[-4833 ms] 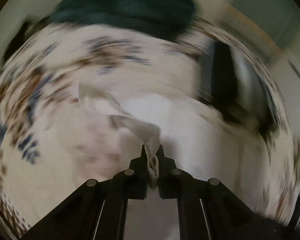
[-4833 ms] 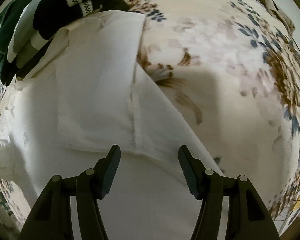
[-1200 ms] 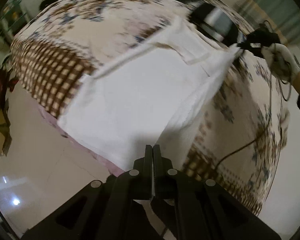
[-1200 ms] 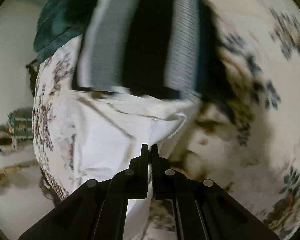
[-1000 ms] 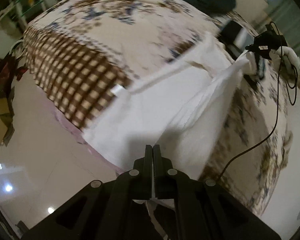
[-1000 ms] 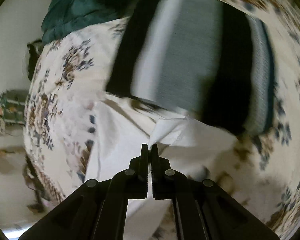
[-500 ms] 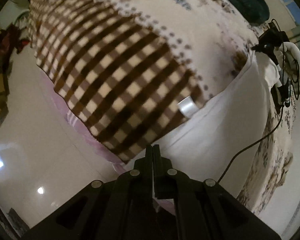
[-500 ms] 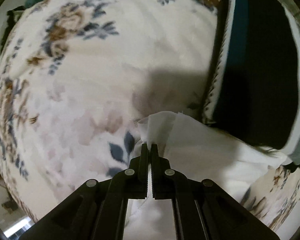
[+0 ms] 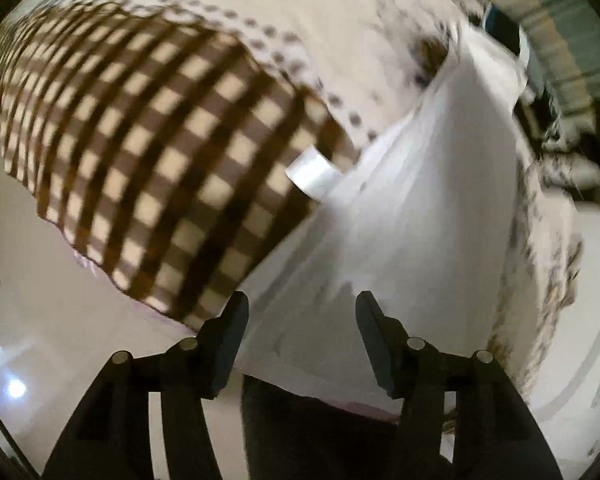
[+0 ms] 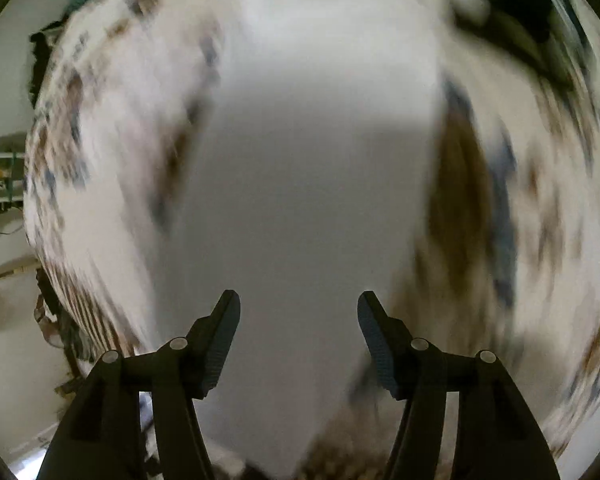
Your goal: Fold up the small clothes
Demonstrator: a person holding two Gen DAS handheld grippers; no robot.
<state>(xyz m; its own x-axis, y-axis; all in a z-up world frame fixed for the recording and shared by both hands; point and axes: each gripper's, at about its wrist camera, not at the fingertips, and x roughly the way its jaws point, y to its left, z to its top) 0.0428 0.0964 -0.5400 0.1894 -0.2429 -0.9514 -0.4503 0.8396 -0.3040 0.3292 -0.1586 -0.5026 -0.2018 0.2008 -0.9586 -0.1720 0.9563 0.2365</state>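
Blurred view, right tool (image 10: 299, 312) with fingers spread wide and empty, above a white garment (image 10: 312, 168) lying flat on the floral bedspread (image 10: 548, 216), dark clothing (image 10: 540, 12) beyond the garment

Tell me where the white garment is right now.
The white cotton garment lies spread on the floral bedspread near the bed's edge, beside the brown checked blanket border, ahead of both open grippers in each wrist view.

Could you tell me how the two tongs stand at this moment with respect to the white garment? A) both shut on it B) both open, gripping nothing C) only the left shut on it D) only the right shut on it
B: the left tongs and the right tongs both have their fingers spread wide apart, with the white garment lying loose on the bed beyond them.
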